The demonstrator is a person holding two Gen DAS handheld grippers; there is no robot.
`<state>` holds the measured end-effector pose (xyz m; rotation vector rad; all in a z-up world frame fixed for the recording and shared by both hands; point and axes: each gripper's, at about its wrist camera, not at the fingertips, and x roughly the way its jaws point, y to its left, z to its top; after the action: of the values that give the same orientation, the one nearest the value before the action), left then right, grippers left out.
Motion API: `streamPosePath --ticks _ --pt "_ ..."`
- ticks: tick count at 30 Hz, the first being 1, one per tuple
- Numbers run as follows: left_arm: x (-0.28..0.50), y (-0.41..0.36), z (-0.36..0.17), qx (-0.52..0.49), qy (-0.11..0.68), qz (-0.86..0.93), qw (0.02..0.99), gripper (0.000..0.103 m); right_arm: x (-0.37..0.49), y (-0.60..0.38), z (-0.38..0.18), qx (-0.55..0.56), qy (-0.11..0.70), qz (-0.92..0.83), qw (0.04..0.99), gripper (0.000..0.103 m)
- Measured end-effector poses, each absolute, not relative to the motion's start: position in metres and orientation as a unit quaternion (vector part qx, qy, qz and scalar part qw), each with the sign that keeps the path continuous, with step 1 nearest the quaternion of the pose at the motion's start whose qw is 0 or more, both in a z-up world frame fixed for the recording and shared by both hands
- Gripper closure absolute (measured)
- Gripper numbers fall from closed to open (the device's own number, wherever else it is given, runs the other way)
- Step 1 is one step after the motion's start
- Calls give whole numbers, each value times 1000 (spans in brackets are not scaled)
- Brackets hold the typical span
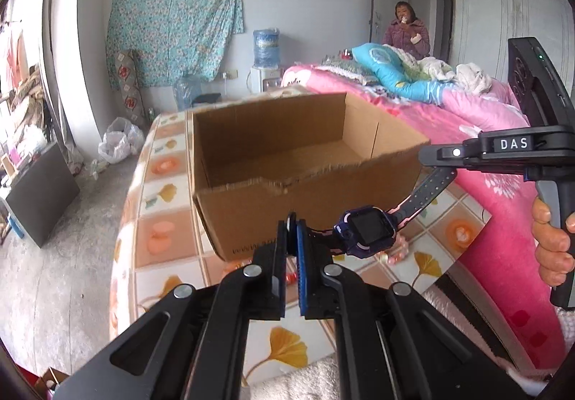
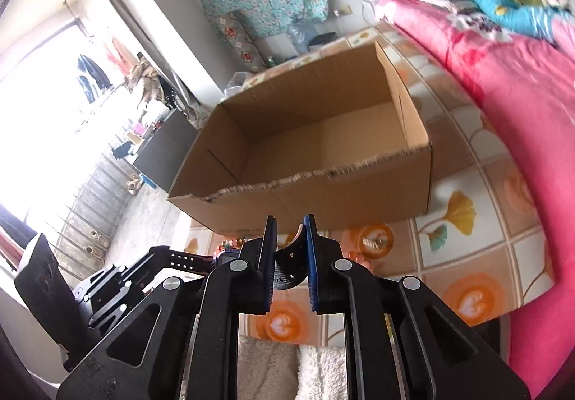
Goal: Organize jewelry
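Beads (image 1: 397,252) mostly hidden behind watch (image 1: 366,231). Left hand-held gripper (image 1: 291,220) and right hand-held gripper (image 2: 290,236) each clamp a strap end, near cardboard box (image 1: 287,162).

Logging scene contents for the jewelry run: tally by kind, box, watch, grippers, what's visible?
Cardboard box: 1, open, nothing visible inside
Smartwatch: 1, held by its straps between both grippers
Grippers: 2, left gripper, right gripper
Beaded pieces on the table behind the watch: count unclear
Total: 4 plus beads
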<state>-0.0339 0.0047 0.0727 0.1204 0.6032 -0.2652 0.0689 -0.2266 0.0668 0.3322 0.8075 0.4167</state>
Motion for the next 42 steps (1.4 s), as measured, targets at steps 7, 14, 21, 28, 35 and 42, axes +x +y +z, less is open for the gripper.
streamPosePath --ticks 7,14,21,28,35,42 --pt "59 -13 121 110 298 -133 939 99 163 -230 99 122 394 225 883 90" --pt "191 -28 78 136 419 -117 890 99 258 -213 60 76 469 193 859 90" --pt "262 -31 38 156 497 -91 849 96 298 -195 32 6 501 156 851 73" --pt "275 -24 39 140 510 -91 844 61 286 -204 48 -14 475 150 867 71" --pt "245 -14 80 103 450 -105 881 54 256 -222 82 -1 431 152 889 71" --pt "130 16 146 62 342 -135 928 37 161 -250 132 19 345 173 922 53"
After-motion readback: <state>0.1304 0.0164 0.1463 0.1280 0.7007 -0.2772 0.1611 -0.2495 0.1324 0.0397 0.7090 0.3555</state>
